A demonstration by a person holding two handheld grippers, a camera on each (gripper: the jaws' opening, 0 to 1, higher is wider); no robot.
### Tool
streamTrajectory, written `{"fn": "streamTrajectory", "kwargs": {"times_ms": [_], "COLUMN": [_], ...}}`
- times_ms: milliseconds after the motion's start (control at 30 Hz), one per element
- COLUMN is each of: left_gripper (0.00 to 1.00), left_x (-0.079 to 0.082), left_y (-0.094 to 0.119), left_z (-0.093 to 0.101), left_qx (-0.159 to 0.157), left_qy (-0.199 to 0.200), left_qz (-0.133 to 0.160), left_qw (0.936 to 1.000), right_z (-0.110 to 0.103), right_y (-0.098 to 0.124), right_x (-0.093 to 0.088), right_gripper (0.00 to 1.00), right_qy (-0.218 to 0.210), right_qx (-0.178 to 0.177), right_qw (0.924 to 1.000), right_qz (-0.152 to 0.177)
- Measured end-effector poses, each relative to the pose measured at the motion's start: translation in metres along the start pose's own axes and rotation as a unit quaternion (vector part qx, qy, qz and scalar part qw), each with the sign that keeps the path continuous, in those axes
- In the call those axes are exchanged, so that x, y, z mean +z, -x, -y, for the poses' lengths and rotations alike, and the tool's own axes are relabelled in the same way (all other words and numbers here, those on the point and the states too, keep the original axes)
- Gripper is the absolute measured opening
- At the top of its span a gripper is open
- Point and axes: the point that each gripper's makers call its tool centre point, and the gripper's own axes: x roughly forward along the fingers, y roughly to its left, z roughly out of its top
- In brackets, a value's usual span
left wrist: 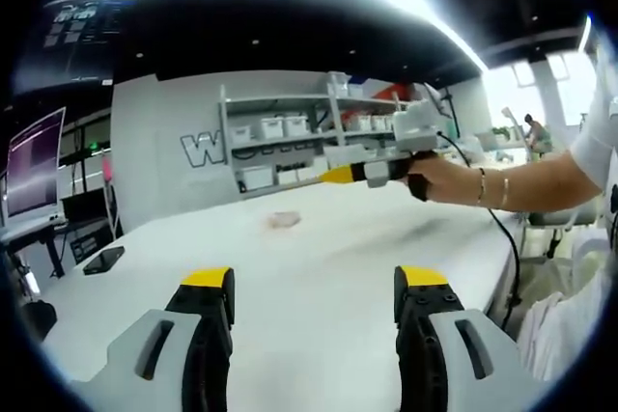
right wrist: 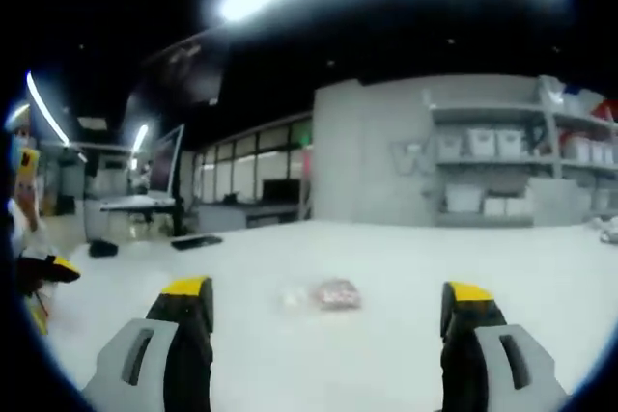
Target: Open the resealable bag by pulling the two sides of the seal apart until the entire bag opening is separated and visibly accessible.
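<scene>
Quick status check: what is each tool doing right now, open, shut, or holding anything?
Left tool: open, holding nothing, above the white table.
Right tool: open, holding nothing; the resealable bag lies on the table ahead.

White table (left wrist: 328,267), broad, matte, spans lower half of both views. Small resealable bag (right wrist: 333,293) with pinkish contents lies flat near frame centre. Dark flat device (left wrist: 103,260) rests at table's left edge, well apart from bag.

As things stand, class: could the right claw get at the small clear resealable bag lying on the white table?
Probably yes. The small clear resealable bag lies alone on the white table, ahead of the open right claw, with nothing between them.
</scene>
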Motion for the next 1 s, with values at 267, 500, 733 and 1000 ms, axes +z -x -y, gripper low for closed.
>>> {"fn": "streamTrajectory", "kwargs": {"times_ms": [267, 500, 733, 1000], "left_gripper": [0.67, 0.67, 0.67, 0.66], "left_x": [-0.001, 0.001, 0.001, 0.002], "left_y": [0.001, 0.000, 0.000, -0.001], "left_z": [-0.001, 0.003, 0.005, 0.007], "left_qx": [0.002, -0.001, -0.002, -0.004], "left_qy": [-0.001, -0.002, -0.004, -0.006], "left_qz": [-0.002, -0.002, -0.003, -0.003], "left_qw": [1.0000, 1.0000, 1.0000, 1.0000], "right_z": [0.007, 0.009, 0.011, 0.016], "right_y": [0.018, 0.033, 0.051, 0.078], "right_x": [-0.003, -0.001, 0.002, 0.003], "right_gripper": [1.00, 0.99, 0.99, 0.99], "right_qy": [-0.001, -0.004, -0.009, -0.006], "right_qx": [-0.010, -0.015, -0.018, -0.028], "right_qw": [0.9999, 0.9999, 0.9997, 0.9994], "right_qz": [0.000, 0.004, 0.012, 0.022]}}
